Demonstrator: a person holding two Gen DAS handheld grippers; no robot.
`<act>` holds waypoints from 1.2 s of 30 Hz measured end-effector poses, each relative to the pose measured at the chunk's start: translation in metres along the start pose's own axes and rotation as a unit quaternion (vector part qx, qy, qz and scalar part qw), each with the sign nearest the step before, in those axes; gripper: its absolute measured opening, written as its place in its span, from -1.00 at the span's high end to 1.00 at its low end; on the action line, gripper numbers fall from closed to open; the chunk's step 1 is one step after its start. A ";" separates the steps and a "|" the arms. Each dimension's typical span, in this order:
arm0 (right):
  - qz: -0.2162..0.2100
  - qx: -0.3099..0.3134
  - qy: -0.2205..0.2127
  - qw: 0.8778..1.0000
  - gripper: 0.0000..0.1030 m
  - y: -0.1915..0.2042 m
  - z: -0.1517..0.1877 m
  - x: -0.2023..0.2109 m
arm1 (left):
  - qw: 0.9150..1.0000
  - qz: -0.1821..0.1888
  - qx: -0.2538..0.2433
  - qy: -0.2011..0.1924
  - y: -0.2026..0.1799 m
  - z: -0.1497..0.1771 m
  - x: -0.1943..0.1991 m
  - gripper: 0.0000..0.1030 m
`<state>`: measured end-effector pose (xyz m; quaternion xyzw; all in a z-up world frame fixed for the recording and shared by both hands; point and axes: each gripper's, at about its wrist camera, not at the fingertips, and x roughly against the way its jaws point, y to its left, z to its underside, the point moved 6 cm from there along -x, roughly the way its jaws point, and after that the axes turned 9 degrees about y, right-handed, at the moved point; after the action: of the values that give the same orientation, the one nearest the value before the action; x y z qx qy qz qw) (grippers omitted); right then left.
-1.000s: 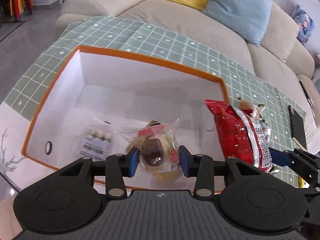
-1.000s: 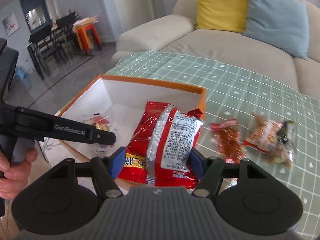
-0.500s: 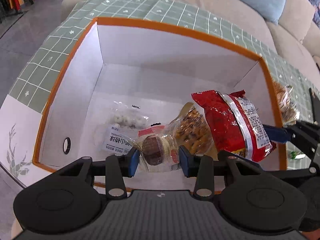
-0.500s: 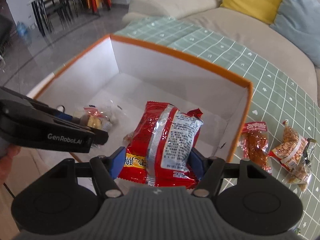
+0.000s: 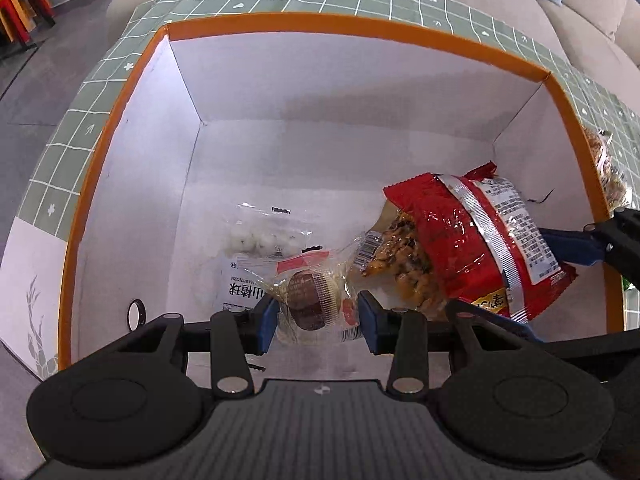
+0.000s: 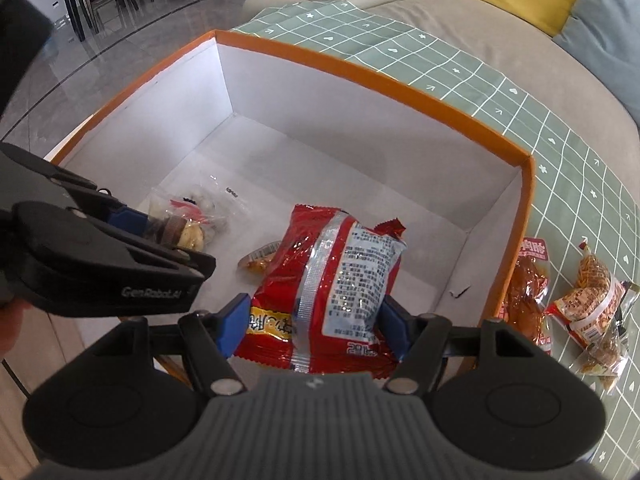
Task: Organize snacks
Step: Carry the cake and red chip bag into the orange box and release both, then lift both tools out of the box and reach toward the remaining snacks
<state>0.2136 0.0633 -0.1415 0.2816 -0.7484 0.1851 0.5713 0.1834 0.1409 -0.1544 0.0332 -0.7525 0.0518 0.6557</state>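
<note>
An orange-rimmed white box (image 5: 360, 26) (image 6: 360, 68) stands on the green checked tablecloth. My left gripper (image 5: 316, 316) is shut on a clear-wrapped small cake (image 5: 312, 296) and holds it inside the box above the floor; it also shows in the right wrist view (image 6: 180, 232). My right gripper (image 6: 316, 320) is shut on a red snack bag (image 6: 336, 284) (image 5: 472, 240), held inside the box at its right side. On the box floor lie a pack of white balls (image 5: 264, 240) and a peanut snack pack (image 5: 400, 264) (image 6: 260, 258).
Outside the box's right wall, on the tablecloth (image 6: 580, 184), lie a red meat snack pack (image 6: 528, 280) and several small wrapped snacks (image 6: 592, 300). A beige sofa (image 6: 500, 32) with yellow and blue cushions runs behind the table. Dining chairs stand far left.
Both grippers have moved forward and down over the rim into the box, each still holding its snack. The box now fills both views.
</note>
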 end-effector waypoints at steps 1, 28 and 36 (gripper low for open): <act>0.000 0.000 0.001 1.000 -0.30 0.000 0.000 0.000 | 1.000 -0.001 -0.001 0.001 0.000 0.000 0.000 0.06; 0.023 -0.032 -0.052 0.998 -0.63 -0.012 0.011 0.045 | 0.996 -0.032 0.004 -0.079 -0.010 0.013 0.051 -0.45; 0.040 -0.094 -0.123 0.987 -0.63 -0.056 0.047 0.092 | 0.987 -0.024 -0.042 -0.154 -0.051 0.018 0.085 -0.45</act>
<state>0.1962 -0.0276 -0.0694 0.2172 -0.8376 0.1004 0.4911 0.1597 0.0894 -0.0711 0.0311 -0.8452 -0.0010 0.5335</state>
